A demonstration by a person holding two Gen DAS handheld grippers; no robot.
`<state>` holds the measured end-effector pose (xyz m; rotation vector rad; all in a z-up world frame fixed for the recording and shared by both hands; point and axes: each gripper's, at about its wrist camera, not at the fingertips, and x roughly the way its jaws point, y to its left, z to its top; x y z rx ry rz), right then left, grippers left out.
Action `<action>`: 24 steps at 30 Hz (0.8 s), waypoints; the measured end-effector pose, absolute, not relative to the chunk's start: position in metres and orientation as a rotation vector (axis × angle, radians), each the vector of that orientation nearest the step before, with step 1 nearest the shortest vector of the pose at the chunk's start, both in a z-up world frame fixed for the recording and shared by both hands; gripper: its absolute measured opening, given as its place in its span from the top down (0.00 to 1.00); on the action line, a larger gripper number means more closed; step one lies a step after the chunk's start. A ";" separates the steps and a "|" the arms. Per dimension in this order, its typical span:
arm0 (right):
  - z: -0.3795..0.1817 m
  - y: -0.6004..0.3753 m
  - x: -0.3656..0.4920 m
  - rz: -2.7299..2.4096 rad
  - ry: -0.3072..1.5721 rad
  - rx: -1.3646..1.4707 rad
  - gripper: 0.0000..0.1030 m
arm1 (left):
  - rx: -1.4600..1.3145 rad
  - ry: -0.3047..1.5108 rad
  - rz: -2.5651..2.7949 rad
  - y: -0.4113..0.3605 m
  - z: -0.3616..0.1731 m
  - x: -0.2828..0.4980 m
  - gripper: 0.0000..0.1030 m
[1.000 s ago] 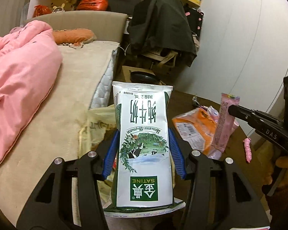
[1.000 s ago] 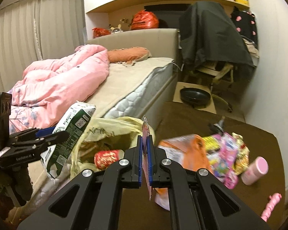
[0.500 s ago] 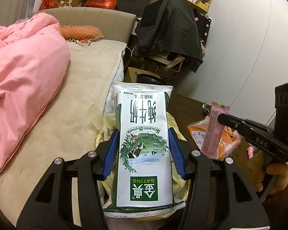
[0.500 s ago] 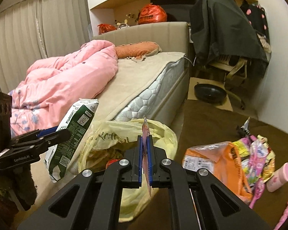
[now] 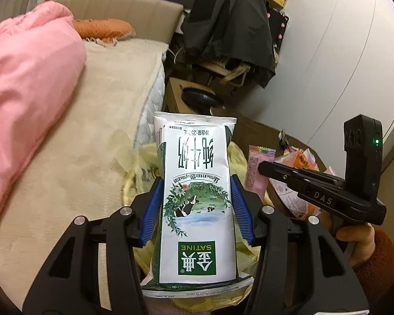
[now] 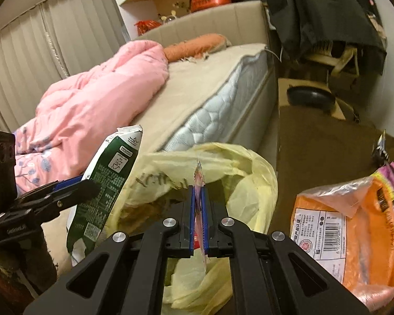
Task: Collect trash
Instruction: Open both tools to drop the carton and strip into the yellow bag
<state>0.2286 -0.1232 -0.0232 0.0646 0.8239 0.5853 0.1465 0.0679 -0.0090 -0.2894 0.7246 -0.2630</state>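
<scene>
Bed [image 6: 202, 89], curtains [image 6: 39, 44], white wall [image 5: 341, 52]

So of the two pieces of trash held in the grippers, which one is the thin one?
The pink wrapper in the right gripper, pinched flat between nearly touching pads; the left gripper holds a bulky milk carton.

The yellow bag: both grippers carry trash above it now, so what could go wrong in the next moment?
1. The yellow bag is soft and its mouth sags partly shut, so the milk carton in the left gripper could catch the rim and fall beside the bed.
2. The thin pink wrapper in the right gripper may cling to the pads on release.
3. Both grippers are close together and could collide.
</scene>
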 end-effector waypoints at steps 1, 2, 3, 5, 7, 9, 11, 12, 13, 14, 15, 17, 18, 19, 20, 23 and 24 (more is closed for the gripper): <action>-0.027 -0.125 0.230 0.584 0.829 0.068 0.95 | -0.289 0.735 -0.266 0.064 -0.014 0.151 0.53; -0.029 -0.127 0.231 0.583 0.833 0.072 0.95 | -0.288 0.745 -0.271 0.061 -0.018 0.155 0.53; -0.031 -0.130 0.231 0.584 0.841 0.078 0.95 | -0.287 0.750 -0.275 0.059 -0.020 0.160 0.53; -0.035 -0.134 0.231 0.585 0.849 0.079 0.95 | -0.277 0.758 -0.282 0.051 -0.028 0.170 0.53; -0.039 -0.139 0.231 0.586 0.861 0.081 0.95 | -0.260 0.767 -0.280 0.045 -0.036 0.179 0.53; -0.044 -0.142 0.231 0.587 0.876 0.079 0.95 | -0.243 0.787 -0.273 0.042 -0.046 0.186 0.53; -0.046 -0.142 0.231 0.593 0.887 0.074 0.95 | -0.229 0.818 -0.262 0.040 -0.058 0.194 0.53; -0.049 -0.142 0.231 0.600 0.892 0.071 0.95 | -0.226 0.826 -0.260 0.040 -0.061 0.196 0.53; -0.050 -0.141 0.232 0.604 0.894 0.070 0.95 | -0.224 0.835 -0.258 0.041 -0.064 0.198 0.54; -0.051 -0.140 0.233 0.610 0.895 0.071 0.95 | -0.225 0.839 -0.259 0.042 -0.065 0.200 0.54; -0.052 -0.138 0.234 0.617 0.895 0.072 0.95 | -0.229 0.839 -0.261 0.043 -0.064 0.200 0.54; -0.052 -0.136 0.235 0.623 0.893 0.064 0.95 | -0.242 0.845 -0.270 0.047 -0.063 0.202 0.54; -0.051 -0.134 0.235 0.624 0.888 0.049 0.95 | -0.260 0.851 -0.281 0.050 -0.062 0.202 0.54; -0.050 -0.133 0.235 0.623 0.885 0.040 0.94 | -0.276 0.854 -0.287 0.053 -0.061 0.202 0.54; -0.049 -0.131 0.234 0.619 0.883 0.029 0.94 | -0.284 0.851 -0.287 0.056 -0.061 0.201 0.54; -0.046 -0.127 0.232 0.599 0.875 -0.014 0.88 | -0.299 0.833 -0.273 0.065 -0.054 0.198 0.51; -0.044 -0.126 0.230 0.593 0.867 -0.026 0.87 | -0.303 0.827 -0.266 0.067 -0.051 0.198 0.49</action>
